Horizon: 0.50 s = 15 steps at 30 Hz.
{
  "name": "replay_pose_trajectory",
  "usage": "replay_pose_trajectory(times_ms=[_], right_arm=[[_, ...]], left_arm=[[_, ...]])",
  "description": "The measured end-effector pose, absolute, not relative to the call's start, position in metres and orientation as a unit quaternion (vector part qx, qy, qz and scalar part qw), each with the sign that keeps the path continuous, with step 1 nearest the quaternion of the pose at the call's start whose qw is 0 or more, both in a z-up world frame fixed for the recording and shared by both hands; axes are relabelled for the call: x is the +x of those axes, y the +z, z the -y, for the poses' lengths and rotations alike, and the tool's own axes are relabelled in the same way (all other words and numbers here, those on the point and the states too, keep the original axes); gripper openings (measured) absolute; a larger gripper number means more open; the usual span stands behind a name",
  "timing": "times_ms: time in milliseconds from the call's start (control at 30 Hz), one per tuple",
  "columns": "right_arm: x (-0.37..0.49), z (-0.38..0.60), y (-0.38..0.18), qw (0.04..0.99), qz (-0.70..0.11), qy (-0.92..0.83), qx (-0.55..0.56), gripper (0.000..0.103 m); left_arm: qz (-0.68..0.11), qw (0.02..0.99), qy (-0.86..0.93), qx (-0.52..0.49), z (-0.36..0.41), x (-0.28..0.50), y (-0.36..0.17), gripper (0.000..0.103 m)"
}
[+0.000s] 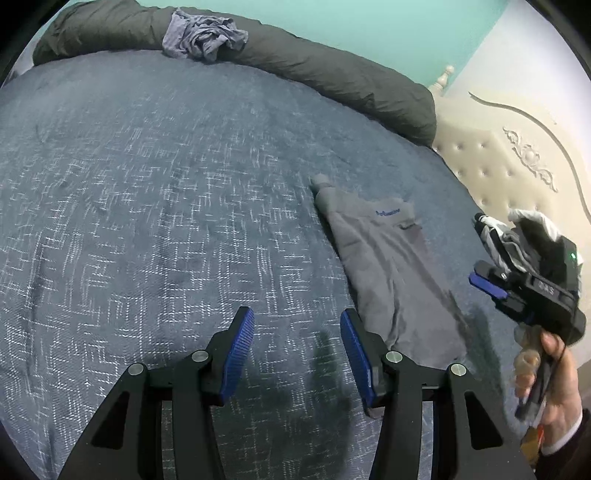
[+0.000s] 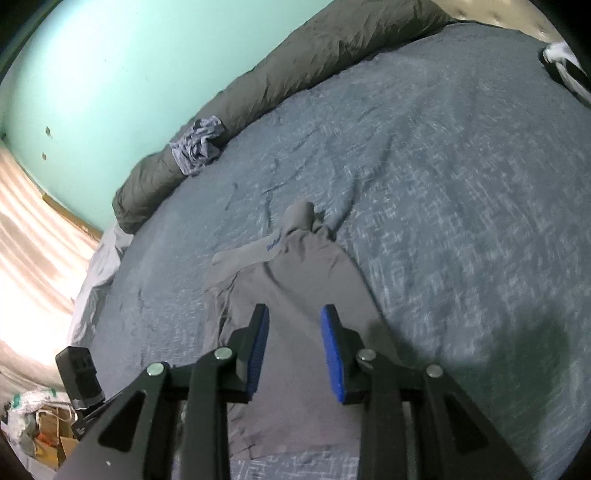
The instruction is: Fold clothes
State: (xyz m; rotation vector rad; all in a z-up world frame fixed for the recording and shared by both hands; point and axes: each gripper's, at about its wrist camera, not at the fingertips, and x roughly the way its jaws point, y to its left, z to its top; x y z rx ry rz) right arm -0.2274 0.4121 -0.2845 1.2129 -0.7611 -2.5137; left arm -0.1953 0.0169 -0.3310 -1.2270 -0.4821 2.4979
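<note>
A grey garment [image 1: 391,266] with blue lettering lies folded into a long strip on the blue-grey blanket [image 1: 147,184]. My left gripper [image 1: 296,314] hovers open over bare blanket, just left of the strip's near end, with nothing between its pads. In the right wrist view my right gripper [image 2: 295,309] hangs open above the grey garment [image 2: 303,273], and no cloth is pinched. One blue pad [image 1: 485,285] of the right gripper shows at the right, held by a hand [image 1: 554,376]. A crumpled lilac-grey garment [image 1: 203,35] rests on the rolled duvet.
A dark rolled duvet [image 1: 332,70] runs along the far edge of the bed against the teal wall. A cream tufted headboard [image 1: 509,155] stands at the right, with black-and-white clothing [image 1: 495,229] near it. Bags and boxes [image 2: 40,424] sit on the floor off the bed's left side.
</note>
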Motion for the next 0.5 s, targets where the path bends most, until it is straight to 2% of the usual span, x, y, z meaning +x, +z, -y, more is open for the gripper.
replay_pose_trajectory(times_ms=[233,500], right_arm=[[-0.275,-0.414,-0.273,0.140,0.227,-0.852,0.451,0.029],[-0.335,-0.411,-0.280,0.153,0.216,-0.835,0.482,0.029]], left_arm=[[0.186,0.159,0.866,-0.435,-0.020,-0.211,-0.319,0.053],[0.188,0.173,0.856,-0.449,-0.036,-0.267,-0.304,0.052]])
